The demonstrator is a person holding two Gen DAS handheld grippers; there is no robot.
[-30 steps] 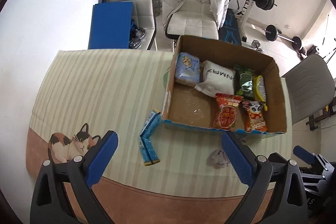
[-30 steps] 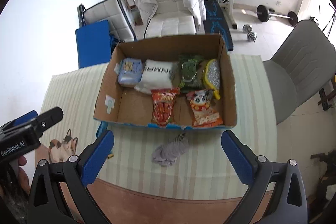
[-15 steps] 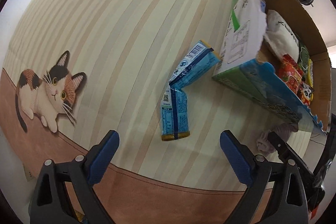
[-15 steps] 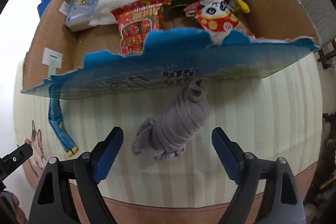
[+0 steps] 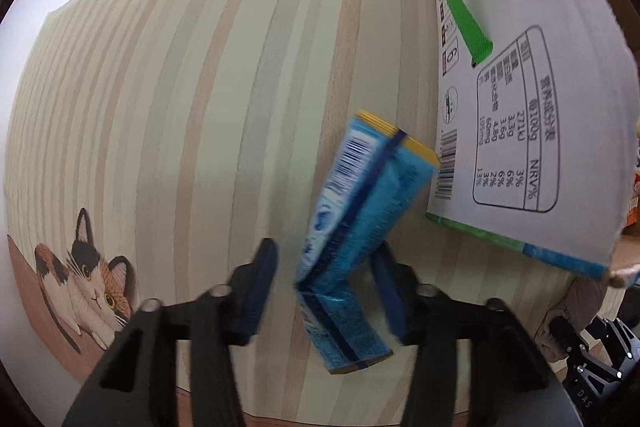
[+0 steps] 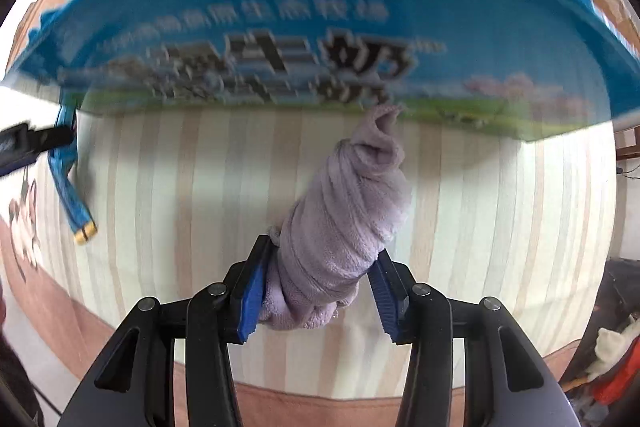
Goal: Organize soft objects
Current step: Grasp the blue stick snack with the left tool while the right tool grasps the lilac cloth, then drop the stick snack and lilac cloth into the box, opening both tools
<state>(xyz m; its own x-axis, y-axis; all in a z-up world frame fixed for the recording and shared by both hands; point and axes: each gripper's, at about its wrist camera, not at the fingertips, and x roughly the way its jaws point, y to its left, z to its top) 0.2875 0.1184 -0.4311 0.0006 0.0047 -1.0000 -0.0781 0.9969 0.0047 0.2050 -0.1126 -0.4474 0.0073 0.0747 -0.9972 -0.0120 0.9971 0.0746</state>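
A bent blue snack packet lies on the striped tablecloth beside the cardboard box. My left gripper is low over it, jaws partly closed around its fold; the left finger stands apart from it and the right finger is at its edge. A rolled lilac-grey towel lies in front of the box's blue side. My right gripper straddles the towel's near end, and both pads touch or nearly touch it. The packet also shows in the right wrist view.
A cat picture is printed on the cloth at the left near the table's front edge. The right gripper's black body shows at the lower right of the left wrist view. The box wall stands close ahead of both grippers.
Both grippers have dropped from high above the table to just over it. The left jaws have narrowed around the blue packet, the right jaws around the towel.
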